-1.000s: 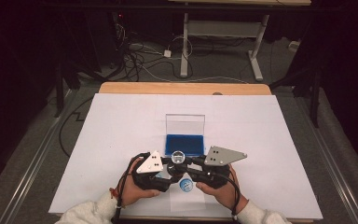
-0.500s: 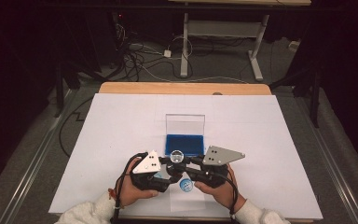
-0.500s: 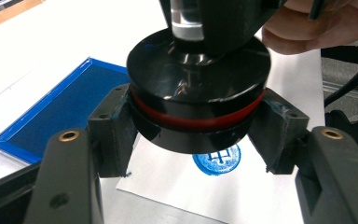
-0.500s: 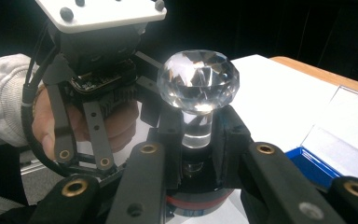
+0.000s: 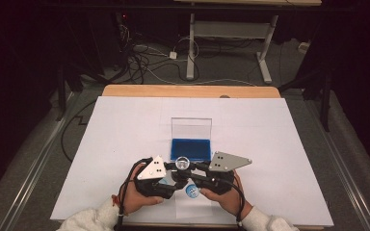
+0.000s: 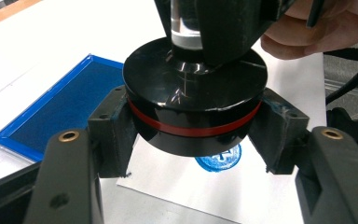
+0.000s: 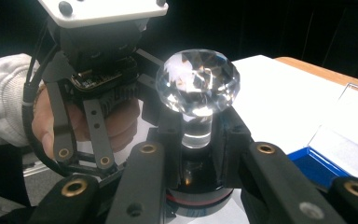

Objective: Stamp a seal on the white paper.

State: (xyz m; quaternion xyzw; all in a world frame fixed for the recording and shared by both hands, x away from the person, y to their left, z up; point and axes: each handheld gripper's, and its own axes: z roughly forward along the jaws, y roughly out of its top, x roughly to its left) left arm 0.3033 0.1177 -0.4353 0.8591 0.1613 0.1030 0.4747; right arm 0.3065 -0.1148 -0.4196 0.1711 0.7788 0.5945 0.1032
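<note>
While both hand-held grippers clamp the stamp [image 6: 195,107], blue print [image 6: 219,158] partly hidden, apparently round.

The black stamp base [image 6: 195,109] hides part of the blue seal print [image 6: 220,158]; its design is unreadable.

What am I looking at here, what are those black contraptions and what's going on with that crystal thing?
A person sits at a table covered in white paper and holds a hand-held gripper in each hand. One picture looks down from above; the other two come from cameras riding on the grippers. Both grippers grip one stamp, a black disc with a red ring and a crystal knob. The left gripper is shut on the disc, the right gripper on the clear stem under the knob. Beneath the stamp is a round blue print. Behind lies an open blue ink pad.
</note>
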